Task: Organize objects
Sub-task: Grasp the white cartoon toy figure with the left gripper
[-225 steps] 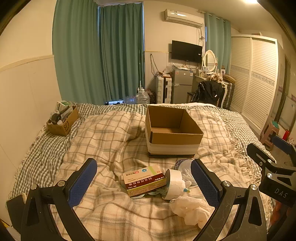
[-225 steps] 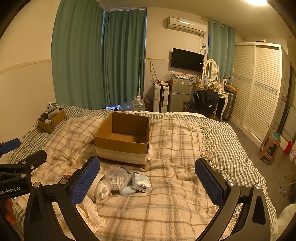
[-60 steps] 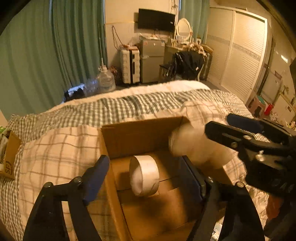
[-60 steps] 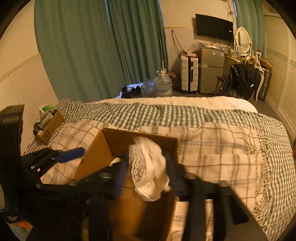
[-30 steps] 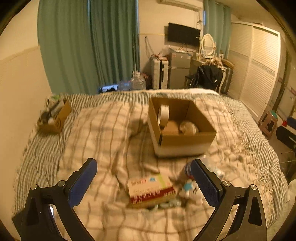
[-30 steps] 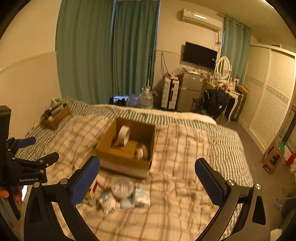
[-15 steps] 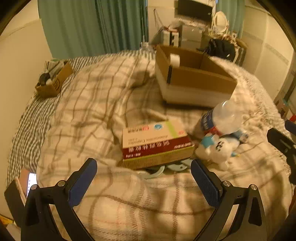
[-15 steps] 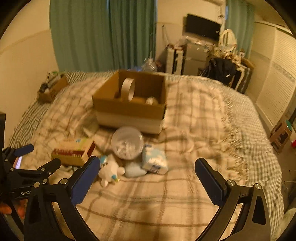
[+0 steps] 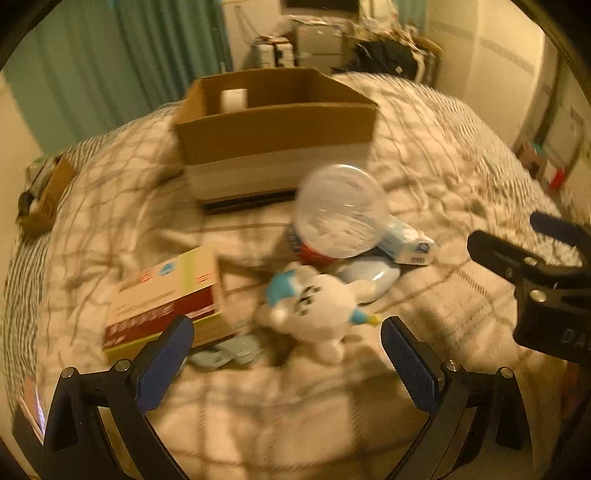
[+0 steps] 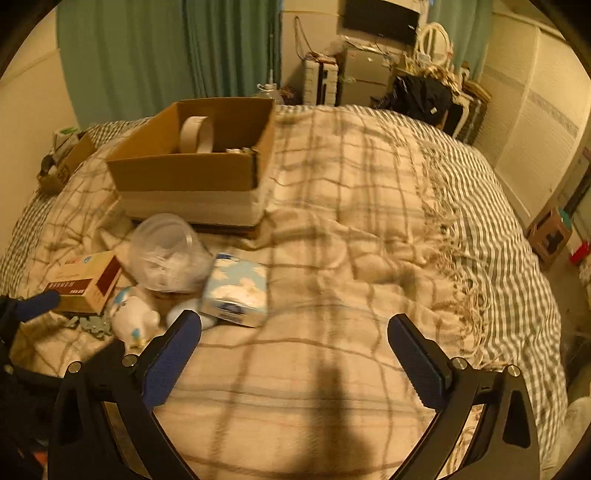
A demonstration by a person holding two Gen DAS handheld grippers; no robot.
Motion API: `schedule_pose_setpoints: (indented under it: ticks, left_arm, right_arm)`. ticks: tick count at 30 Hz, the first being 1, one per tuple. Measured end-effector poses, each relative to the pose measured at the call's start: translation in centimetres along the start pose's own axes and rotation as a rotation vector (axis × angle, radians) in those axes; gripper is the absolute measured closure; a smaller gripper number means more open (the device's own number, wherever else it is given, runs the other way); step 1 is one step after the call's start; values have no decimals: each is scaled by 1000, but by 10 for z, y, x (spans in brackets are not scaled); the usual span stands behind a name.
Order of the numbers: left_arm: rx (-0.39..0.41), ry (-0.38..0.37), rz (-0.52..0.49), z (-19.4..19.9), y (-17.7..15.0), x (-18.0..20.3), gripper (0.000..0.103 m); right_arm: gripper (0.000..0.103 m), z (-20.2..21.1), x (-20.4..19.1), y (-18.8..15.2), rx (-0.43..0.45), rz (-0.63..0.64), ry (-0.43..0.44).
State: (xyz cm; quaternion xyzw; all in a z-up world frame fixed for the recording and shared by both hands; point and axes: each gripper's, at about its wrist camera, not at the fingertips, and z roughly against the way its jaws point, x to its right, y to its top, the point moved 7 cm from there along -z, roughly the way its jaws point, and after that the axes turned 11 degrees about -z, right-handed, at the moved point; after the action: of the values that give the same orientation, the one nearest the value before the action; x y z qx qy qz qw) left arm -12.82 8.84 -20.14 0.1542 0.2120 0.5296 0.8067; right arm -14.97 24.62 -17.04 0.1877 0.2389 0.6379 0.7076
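1. Left gripper point(image 9: 286, 345) was spread wide, nothing between the pads, hovering low over the plaid blanket point(image 9: 258, 424).
2. Right gripper point(image 10: 293, 345) was also wide apart and empty, above bare blanket point(image 10: 351, 258).
3. Loose pile in the left view: white plush toy point(image 9: 314, 302) dead centre between the fingers, medicine box point(image 9: 162, 299) at 9 o'clock of it, clear plastic jar point(image 9: 341, 212) at 1 o'clock, tissue pack point(image 9: 404, 240) beside the jar. A pale blue item point(image 9: 229, 354) lay under the box edge; too blurred to identify.
4. Cardboard box point(image 10: 192, 166) sat at 12 o'clock of the pile, open, with a tape roll point(image 10: 197, 134) standing on edge inside. Some white stuff next to it; can't tell what.
5. Bed: plaid blanket over a green-and-white striped sheet point(image 10: 498, 240), fringe along the blanket's right edge.
6. Small carton of clutter point(image 10: 62, 162) was at 10 o'clock, near the wall.
7. Room: green curtains point(image 10: 166, 55) at 11 o'clock, TV point(image 10: 380, 16) at 12, louvred wardrobe point(image 10: 535, 92) at 2.
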Motion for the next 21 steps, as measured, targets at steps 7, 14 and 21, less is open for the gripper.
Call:
schedule_pose_setpoints:
  ticks: [7,14,21]
  left_arm:
    - [2,-8,-58,-24,12,13,0]
    - [6,-58,-94,-30,9,20,33]
    - [2,-106,-19,-23,0,-3,60]
  right_arm:
    - [2,-14,11,0,-31,-49,50]
    - [2,-22,5,-5,-50,-32,62]
    - [2,-14,3,-5,-28,-17,37]
